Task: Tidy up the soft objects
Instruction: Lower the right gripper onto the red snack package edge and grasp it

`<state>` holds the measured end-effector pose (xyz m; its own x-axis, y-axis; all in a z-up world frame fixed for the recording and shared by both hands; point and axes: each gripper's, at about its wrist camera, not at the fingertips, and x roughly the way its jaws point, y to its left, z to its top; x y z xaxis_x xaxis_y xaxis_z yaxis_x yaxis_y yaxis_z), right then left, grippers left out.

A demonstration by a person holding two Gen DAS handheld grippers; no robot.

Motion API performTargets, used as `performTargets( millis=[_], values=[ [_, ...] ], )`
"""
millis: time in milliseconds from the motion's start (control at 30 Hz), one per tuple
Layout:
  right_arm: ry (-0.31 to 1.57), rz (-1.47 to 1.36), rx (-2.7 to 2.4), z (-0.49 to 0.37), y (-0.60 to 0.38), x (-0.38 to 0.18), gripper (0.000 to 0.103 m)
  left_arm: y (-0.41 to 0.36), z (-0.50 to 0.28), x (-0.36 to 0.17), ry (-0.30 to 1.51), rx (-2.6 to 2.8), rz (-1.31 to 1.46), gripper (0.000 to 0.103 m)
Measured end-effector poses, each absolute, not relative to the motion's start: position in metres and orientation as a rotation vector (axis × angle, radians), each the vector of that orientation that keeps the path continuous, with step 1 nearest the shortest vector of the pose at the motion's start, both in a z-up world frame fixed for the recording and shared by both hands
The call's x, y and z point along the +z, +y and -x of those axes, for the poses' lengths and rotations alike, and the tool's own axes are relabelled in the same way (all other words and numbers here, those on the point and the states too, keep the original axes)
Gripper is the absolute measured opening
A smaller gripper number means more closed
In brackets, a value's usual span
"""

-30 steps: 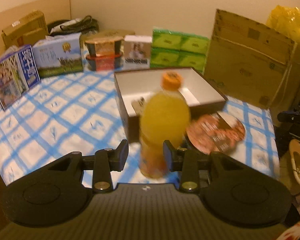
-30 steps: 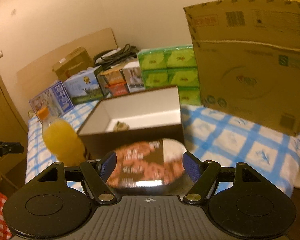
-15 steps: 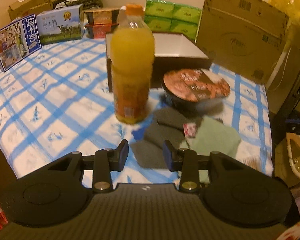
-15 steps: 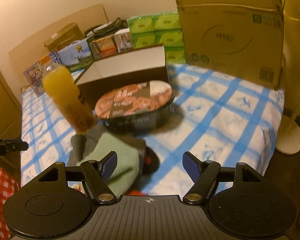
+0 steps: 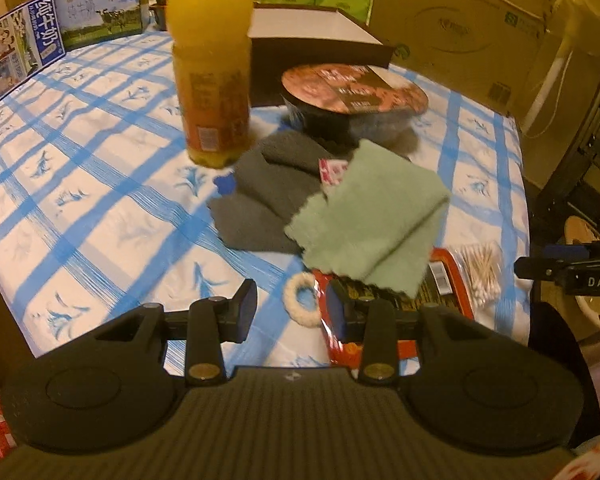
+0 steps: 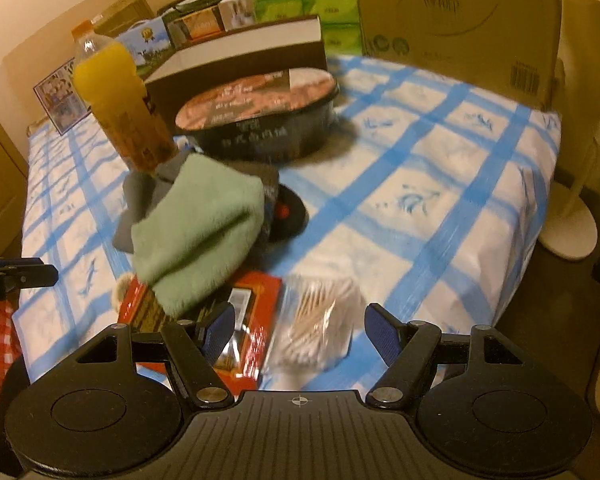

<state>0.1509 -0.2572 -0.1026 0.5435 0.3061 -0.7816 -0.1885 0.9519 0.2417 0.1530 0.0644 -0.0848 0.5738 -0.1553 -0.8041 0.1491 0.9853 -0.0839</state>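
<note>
Green folded cloth [image 5: 370, 220] lying on top of a dark grey cloth [image 5: 268, 196] near the front of the blue-checked tablecloth [image 5: 100, 200], just this side of the orange juice bottle [image 5: 210, 60] and the lidded noodle bowl [image 5: 354, 98]. Straight ahead of both tools, slightly right of centre for the left gripper [image 5: 291, 312] and up-left for the right gripper [image 6: 300, 332]. Long axis of the green cloth running diagonally, its near corner draped over a red packet [image 6: 236, 320]. Both grippers unclenched and empty, jaws apart with nothing between the pads; right set wider. Left gripper apparently the nearer, its right finger just under the cloth's lower edge, so probably the better placed for a pinch on that near corner. Small woolly ring [image 5: 302, 300] and a bag of cotton swabs [image 6: 320, 328] close by, likely in the way of a low approach.
</note>
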Motion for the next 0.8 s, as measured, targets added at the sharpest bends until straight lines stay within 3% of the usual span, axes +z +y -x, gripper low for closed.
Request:
performTargets(
  millis=[233,367,533,800],
  values=[
    [0.970,-0.141,0.317,-0.147,-0.254,-0.111,0.071,0.054,-0.147,-0.095,0.956,-0.183,-0.023,0.034],
    [0.993,-0.181,0.372,-0.145,-0.246,-0.121,0.058,0.050,-0.144,-0.105,0.973,-0.196,-0.031,0.034],
    [1.020,-0.198,0.389,-0.148,-0.242,-0.133,0.049,0.045,-0.142,-0.127,1.008,-0.205,-0.044,0.034],
    [1.032,-0.256,0.415,-0.156,-0.242,-0.148,0.047,0.042,-0.152,-0.159,1.067,-0.193,-0.043,0.034]
  ],
)
